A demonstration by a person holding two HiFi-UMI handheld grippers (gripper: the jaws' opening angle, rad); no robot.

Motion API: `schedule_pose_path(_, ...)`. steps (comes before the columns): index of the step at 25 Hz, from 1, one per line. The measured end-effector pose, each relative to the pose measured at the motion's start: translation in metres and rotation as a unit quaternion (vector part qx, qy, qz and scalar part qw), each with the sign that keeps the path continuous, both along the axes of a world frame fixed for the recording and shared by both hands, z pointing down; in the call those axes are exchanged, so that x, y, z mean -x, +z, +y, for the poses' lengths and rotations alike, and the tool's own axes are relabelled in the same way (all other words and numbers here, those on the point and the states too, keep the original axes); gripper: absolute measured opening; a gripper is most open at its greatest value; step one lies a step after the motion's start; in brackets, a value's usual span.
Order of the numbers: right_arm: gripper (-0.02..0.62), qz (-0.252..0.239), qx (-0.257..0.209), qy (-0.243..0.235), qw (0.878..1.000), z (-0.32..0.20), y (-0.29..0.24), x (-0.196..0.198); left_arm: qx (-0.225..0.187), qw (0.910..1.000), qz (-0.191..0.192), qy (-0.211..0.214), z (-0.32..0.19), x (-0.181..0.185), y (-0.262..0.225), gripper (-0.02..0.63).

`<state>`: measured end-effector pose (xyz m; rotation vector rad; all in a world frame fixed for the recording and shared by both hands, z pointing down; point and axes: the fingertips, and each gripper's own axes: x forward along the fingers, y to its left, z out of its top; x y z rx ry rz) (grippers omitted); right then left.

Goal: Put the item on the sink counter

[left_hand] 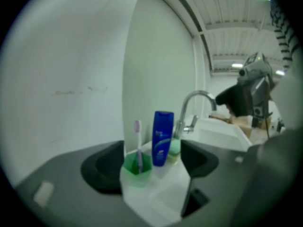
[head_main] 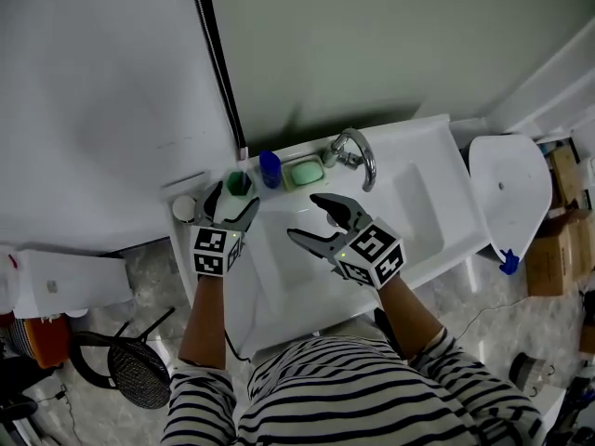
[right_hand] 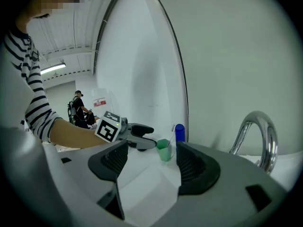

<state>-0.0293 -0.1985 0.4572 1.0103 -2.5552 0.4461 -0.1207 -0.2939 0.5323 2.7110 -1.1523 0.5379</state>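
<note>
Green cup [left_hand: 138,167] with toothbrush [left_hand: 138,141] is seen set on sink counter [head_main: 423,133] beside blue bottle [left_hand: 162,138], ungripped between wide-parted left gripper [head_main: 232,198] jaws; right gripper [head_main: 304,216] jaws are held apart, empty.

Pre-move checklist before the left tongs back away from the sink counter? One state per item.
1. Left tongs open: ok.
2. Green cup upright on sink counter: ok.
3. Toothbrush standing in cup: ok.
4. Cup clear of left tongs: cannot tell, it stands close between the jaws.
5. Blue bottle upright behind cup: ok.
6. Right tongs open, empty: ok.
</note>
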Motion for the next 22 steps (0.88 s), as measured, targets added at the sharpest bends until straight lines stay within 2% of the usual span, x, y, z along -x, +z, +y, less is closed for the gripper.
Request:
schedule_pose_path(3, 0.318, 0.001, -0.008, 0.004, 1.000, 0.005, -0.006, -0.003, -0.006, 0.9996, 0.023, 0.013, 0.019, -0.004, -0.024, 0.353)
schedule_pose_path(7, 0.317, -0.002, -0.018, 0.010, 1.000, 0.014, -0.014, -0.008, -0.020, 0.9984, 0.046, 0.024, 0.041, -0.008, -0.052, 0.257)
schedule_pose_path(12, 0.314, -0.001, -0.029, 0.012, 1.000, 0.027, -0.023, -0.014, -0.033, 0.9969, 0.052, 0.050, 0.070, -0.022, -0.074, 0.198)
schedule_pose_path(13, 0.299, 0.002, -0.034, 0.014, 0.999, 0.029, -0.026, -0.016, -0.034, 0.9963, 0.056, 0.055, 0.075, -0.025, -0.079, 0.191)
schedule_pose_path(15, 0.178, 0.006, -0.050, 0.024, 0.998, 0.033, -0.032, -0.021, -0.038, 0.9950, 0.068, 0.062, 0.087, -0.030, -0.088, 0.167)
schedule_pose_path(16, 0.137, 0.007, -0.059, 0.030, 0.998, 0.036, -0.036, -0.024, -0.042, 0.9942, 0.074, 0.065, 0.094, -0.033, -0.092, 0.151)
schedule_pose_path(19, 0.078, 0.012, -0.078, 0.044, 0.996, 0.045, -0.046, -0.032, -0.057, 0.9915, 0.085, 0.080, 0.110, -0.042, -0.106, 0.117)
schedule_pose_path(22, 0.042, 0.016, -0.090, 0.051, 0.994, 0.055, -0.054, -0.037, -0.075, 0.9895, 0.086, 0.089, 0.122, -0.048, -0.118, 0.053)
